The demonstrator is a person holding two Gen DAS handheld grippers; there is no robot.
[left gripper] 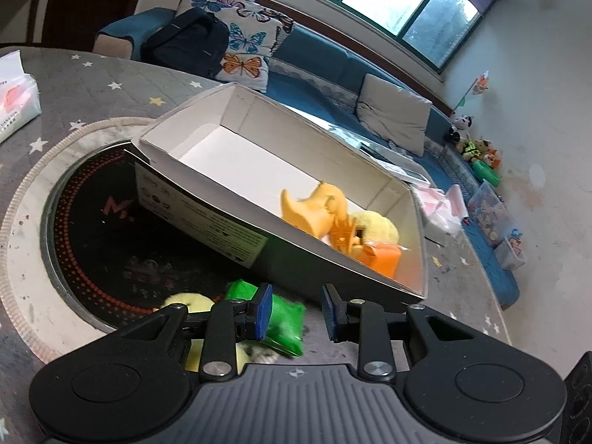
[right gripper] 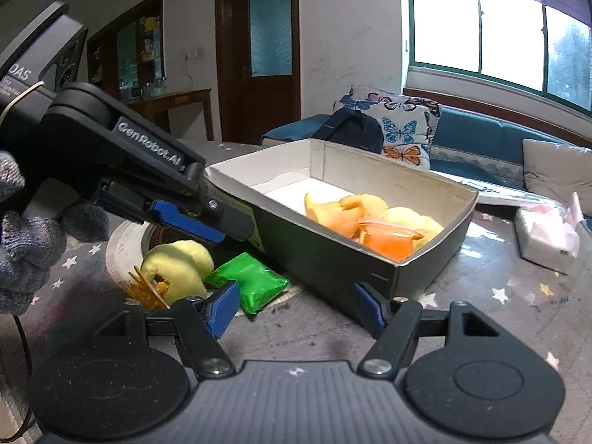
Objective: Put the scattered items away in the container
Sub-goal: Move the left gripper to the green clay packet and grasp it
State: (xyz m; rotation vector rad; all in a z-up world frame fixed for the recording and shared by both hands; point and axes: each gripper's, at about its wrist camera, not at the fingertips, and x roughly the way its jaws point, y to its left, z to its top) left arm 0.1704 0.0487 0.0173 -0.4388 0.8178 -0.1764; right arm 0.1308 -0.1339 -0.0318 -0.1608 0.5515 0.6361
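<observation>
Blue sofa (left gripper: 318, 55) far, butterfly cushion (right gripper: 401, 129), black backpack (left gripper: 188, 42), tissue pack (left gripper: 14, 92) left, dark wooden door (right gripper: 259, 48), window (right gripper: 495, 29) right.

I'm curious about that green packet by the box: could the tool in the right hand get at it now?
Probably yes: the green packet lies uncovered just ahead of the open right tool, though the left tool crowds it from above.

Left hand-held gripper (left gripper: 294, 310) tilted down, jaws apart, empty; right hand-held gripper (right gripper: 292, 309) half open, empty; gloved hand (right gripper: 26, 244) gripping left.
</observation>
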